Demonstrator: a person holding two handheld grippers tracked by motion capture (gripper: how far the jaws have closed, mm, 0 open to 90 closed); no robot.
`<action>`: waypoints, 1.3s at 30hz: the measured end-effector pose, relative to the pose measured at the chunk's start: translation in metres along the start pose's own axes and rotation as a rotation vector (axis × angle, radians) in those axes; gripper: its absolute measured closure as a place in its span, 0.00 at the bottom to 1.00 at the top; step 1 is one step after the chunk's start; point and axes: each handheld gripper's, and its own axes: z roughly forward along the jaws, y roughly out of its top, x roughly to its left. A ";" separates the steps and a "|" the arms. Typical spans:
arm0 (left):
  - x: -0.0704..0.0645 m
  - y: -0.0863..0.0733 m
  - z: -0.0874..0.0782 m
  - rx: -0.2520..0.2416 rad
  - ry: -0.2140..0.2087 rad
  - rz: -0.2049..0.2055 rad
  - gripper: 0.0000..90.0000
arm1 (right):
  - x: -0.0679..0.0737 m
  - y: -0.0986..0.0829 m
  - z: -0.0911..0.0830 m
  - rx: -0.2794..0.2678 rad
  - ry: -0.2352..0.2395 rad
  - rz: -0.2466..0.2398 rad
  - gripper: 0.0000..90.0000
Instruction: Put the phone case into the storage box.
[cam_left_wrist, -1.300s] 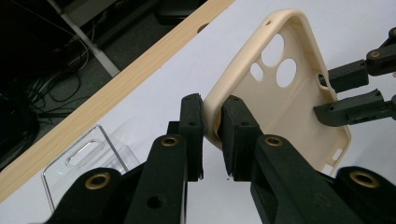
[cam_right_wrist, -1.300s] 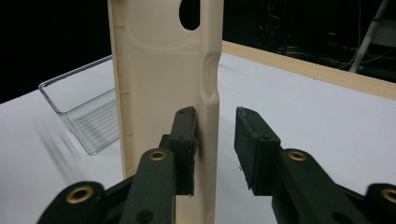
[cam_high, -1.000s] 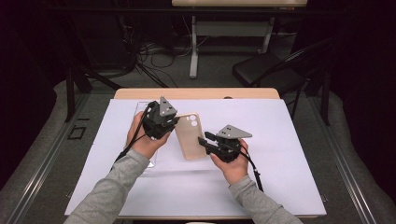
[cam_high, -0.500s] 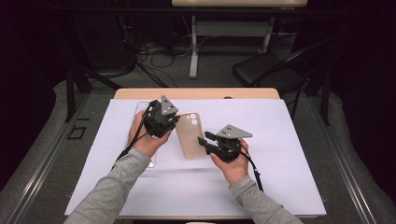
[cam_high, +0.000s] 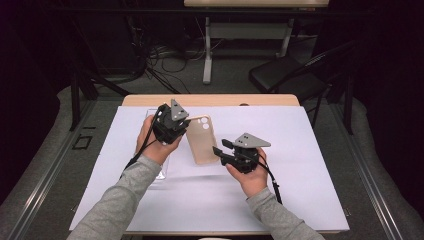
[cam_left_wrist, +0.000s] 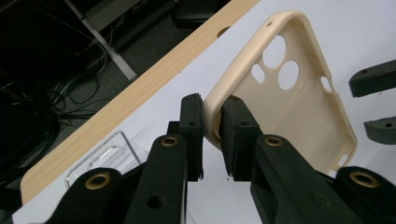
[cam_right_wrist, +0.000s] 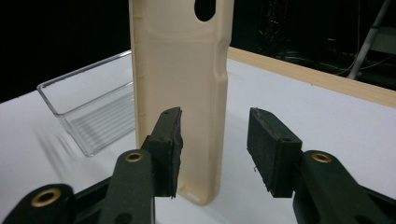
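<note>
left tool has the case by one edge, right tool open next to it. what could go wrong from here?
1. The left tool pinches only the rim of the beige soft phone case near one corner. The case may pivot or slip out.
2. The right tool is open, its jaws at the case's lower end. Closing off-centre could push or bend the case rather than grip it.
3. The clear plastic tray sits close behind on the white table cover. A dropped or swung case could knock it.

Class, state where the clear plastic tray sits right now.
In the high view the clear tray lies on the white table cover, left of centre, under the person's left forearm, beside the beige phone case.
</note>
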 end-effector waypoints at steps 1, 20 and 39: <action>0.001 0.000 0.000 -0.002 0.003 0.001 0.89 | -0.001 0.000 0.000 -0.001 -0.004 -0.004 0.60; 0.018 0.002 0.000 -0.087 0.047 0.056 0.88 | -0.014 0.001 -0.012 0.032 -0.083 -0.045 0.52; 0.022 0.002 0.012 -0.113 0.133 0.112 0.88 | -0.018 0.000 -0.013 0.072 -0.122 0.013 0.18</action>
